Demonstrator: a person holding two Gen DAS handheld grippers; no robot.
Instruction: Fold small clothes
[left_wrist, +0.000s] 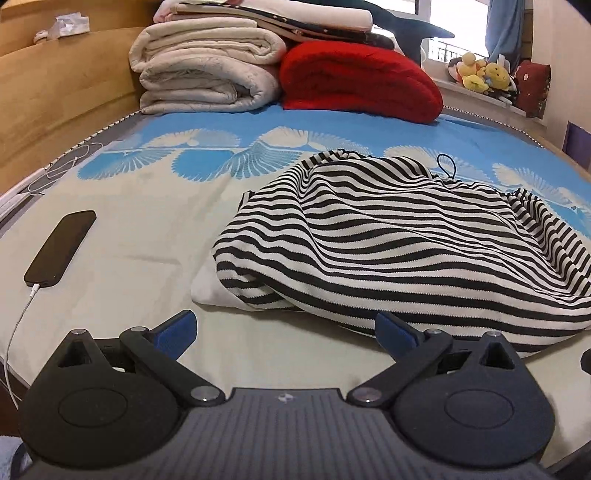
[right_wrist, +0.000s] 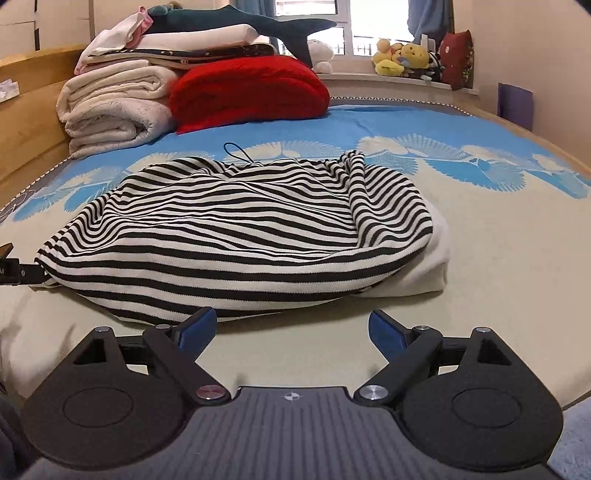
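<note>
A black-and-white striped garment (left_wrist: 399, 240) lies in a loose heap on the bed, over a folded white cloth (left_wrist: 218, 290). A thin black cord loop (left_wrist: 447, 164) shows at its far edge. My left gripper (left_wrist: 284, 326) is open and empty, just short of the garment's near left edge. In the right wrist view the same garment (right_wrist: 236, 229) lies ahead with the white cloth (right_wrist: 417, 266) sticking out at its right. My right gripper (right_wrist: 291, 326) is open and empty, just before the garment's near hem.
A black phone (left_wrist: 61, 253) on a white cable (left_wrist: 18, 332) lies at the left of the bed. Folded white blankets (left_wrist: 207, 74) and a red blanket (left_wrist: 354, 79) are stacked at the far end. Plush toys (right_wrist: 406, 55) sit on the windowsill. A wooden bed frame (left_wrist: 55, 96) runs along the left.
</note>
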